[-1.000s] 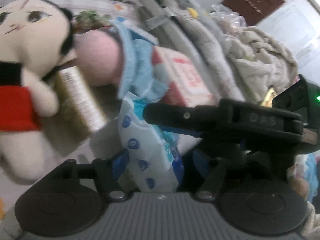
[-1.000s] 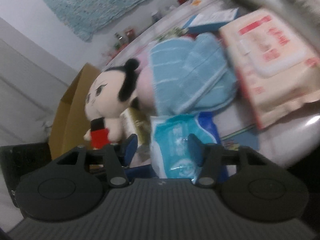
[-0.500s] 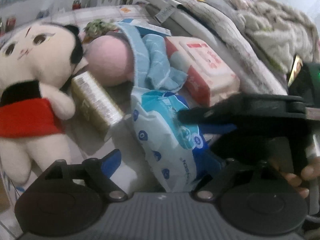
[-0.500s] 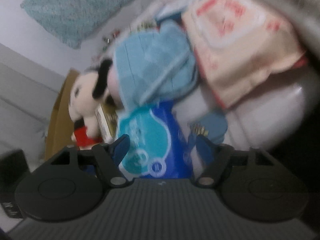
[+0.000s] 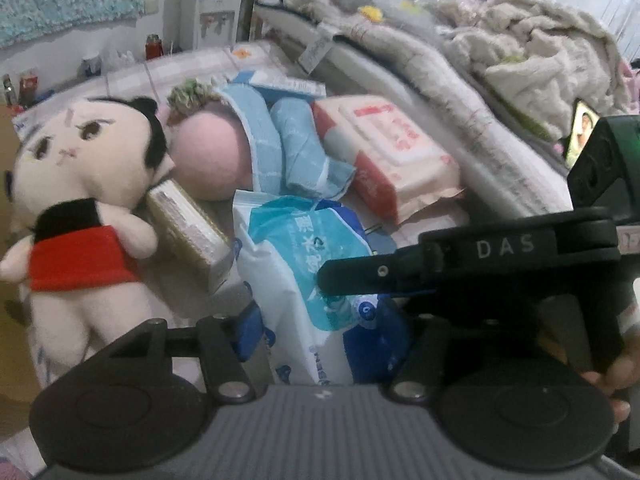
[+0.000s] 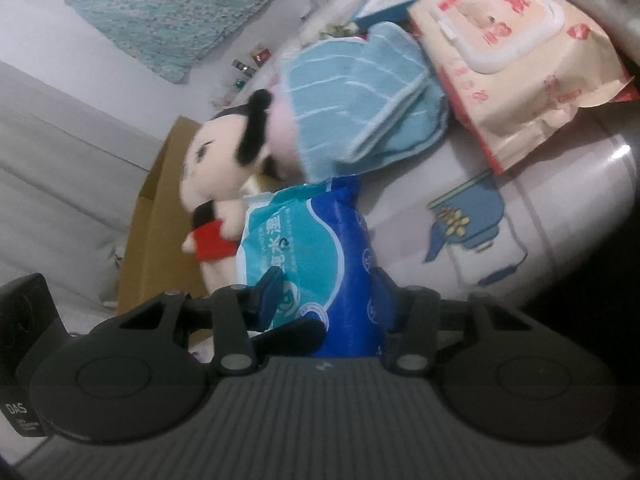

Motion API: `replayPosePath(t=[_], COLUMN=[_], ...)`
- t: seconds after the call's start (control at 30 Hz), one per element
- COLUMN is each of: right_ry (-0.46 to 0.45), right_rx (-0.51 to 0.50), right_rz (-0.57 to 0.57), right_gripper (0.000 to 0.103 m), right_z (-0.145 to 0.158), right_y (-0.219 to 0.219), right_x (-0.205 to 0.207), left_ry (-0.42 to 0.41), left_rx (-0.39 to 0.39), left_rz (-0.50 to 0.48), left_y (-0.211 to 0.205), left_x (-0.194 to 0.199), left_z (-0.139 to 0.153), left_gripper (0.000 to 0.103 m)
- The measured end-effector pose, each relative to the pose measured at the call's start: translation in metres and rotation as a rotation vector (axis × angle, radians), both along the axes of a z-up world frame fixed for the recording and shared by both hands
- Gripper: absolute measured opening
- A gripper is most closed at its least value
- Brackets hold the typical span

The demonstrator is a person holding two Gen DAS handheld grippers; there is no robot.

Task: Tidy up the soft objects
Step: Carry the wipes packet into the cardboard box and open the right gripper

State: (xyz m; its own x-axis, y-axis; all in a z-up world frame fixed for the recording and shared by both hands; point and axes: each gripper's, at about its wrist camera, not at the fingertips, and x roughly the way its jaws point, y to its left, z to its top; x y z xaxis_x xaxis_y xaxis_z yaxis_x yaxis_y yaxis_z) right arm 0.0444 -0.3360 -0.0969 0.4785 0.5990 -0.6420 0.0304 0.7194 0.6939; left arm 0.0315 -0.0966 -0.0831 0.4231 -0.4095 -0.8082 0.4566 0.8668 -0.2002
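Centrally: right gripper (image 6: 326, 300), jaws closed on blue tissue pack (image 6: 308, 248). Left gripper (image 5: 320, 328): jaws open, astride same pack's near end. Beyond: folded blue towel (image 5: 296, 148), pink wipes pack (image 5: 392, 152); doll (image 5: 80, 204) left.

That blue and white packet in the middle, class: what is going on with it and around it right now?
A person with two handheld grippers works on the blue and white packet. The right gripper has its fingers on either side of it; whether they grip is unclear. The left gripper stands open around its near end. The plush doll, blue towel and pink wipes pack lie untouched.
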Motion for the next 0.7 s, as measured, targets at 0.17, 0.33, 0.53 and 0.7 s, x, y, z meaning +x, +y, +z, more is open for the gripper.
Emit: replayPosePath(t=[0.17, 0.33, 0.53, 0.7], right_ry=[-0.064, -0.156, -0.214, -0.164], right_rx=[0.016, 0.054, 0.145, 0.171], right_rz=[0.055, 0.181, 0.388, 0.521], right_gripper=[0.047, 0.047, 0.047, 0.047], right_z=[0.043, 0.094, 0.135, 0.147], right_y=[0.024, 0.071, 0.157, 0.244], right_x=[-0.020, -0.022, 0.010, 0.059], left_ry=[-0.084, -0.194, -0.271, -0.242], left_rx=[-0.016, -0.011, 0.050, 0.078], left_rz=[0.038, 0.153, 0.343, 0.473], left_y=[0.022, 0.066, 0.134, 0.203], left_x=[-0.034, -0.069, -0.084, -0.059], left_z=[0.039, 0.089, 0.145, 0.162], left_gripper=[0.060, 0.060, 0.061, 0.061])
